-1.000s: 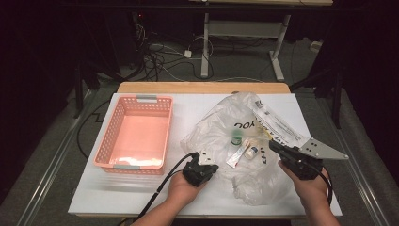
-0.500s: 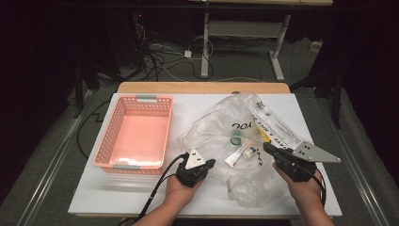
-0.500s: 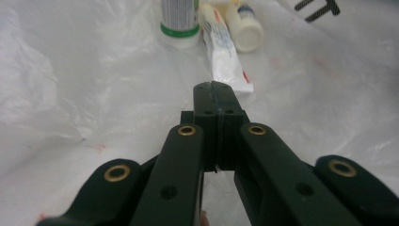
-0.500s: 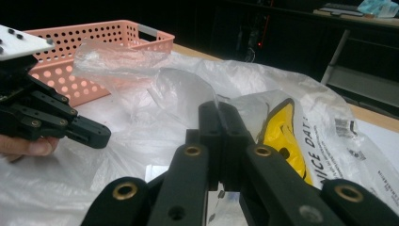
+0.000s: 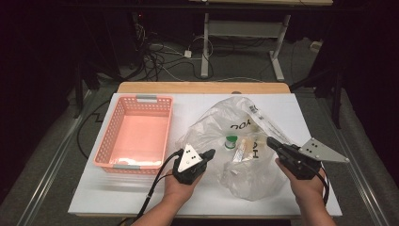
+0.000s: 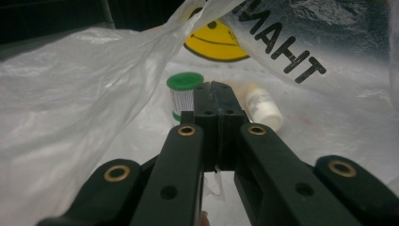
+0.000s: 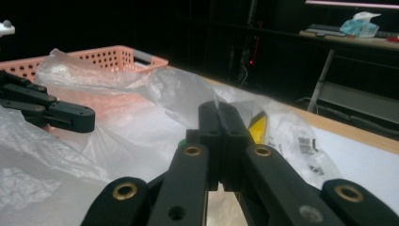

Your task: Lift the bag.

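Note:
A clear plastic bag point(image 5: 221, 125) with black lettering and a yellow smiley lies right of centre on the white table point(image 5: 188, 106). Inside it stand a small green-capped bottle point(image 5: 230, 141) point(image 6: 184, 92) and a white bottle point(image 5: 241, 150) point(image 6: 263, 107) lying on its side. My left gripper point(image 5: 210, 153) point(image 6: 216, 87) is at the bag's near left edge, shut with a thin fold of film between its jaws. My right gripper point(image 5: 270, 140) point(image 7: 219, 106) is at the bag's right side, shut on film too. The bag's mouth is stretched between them.
A pink plastic basket point(image 5: 136, 101) stands on the left half of the table, holding nothing but a pale sheet at its near end. The table's wooden far edge point(image 5: 202, 87) borders dark floor with cables and desk legs.
The left gripper has rolled so its grey plate faces up and shifted slightly up and left. The right gripper barely moved. The bag has been drawn up and bunched between them.

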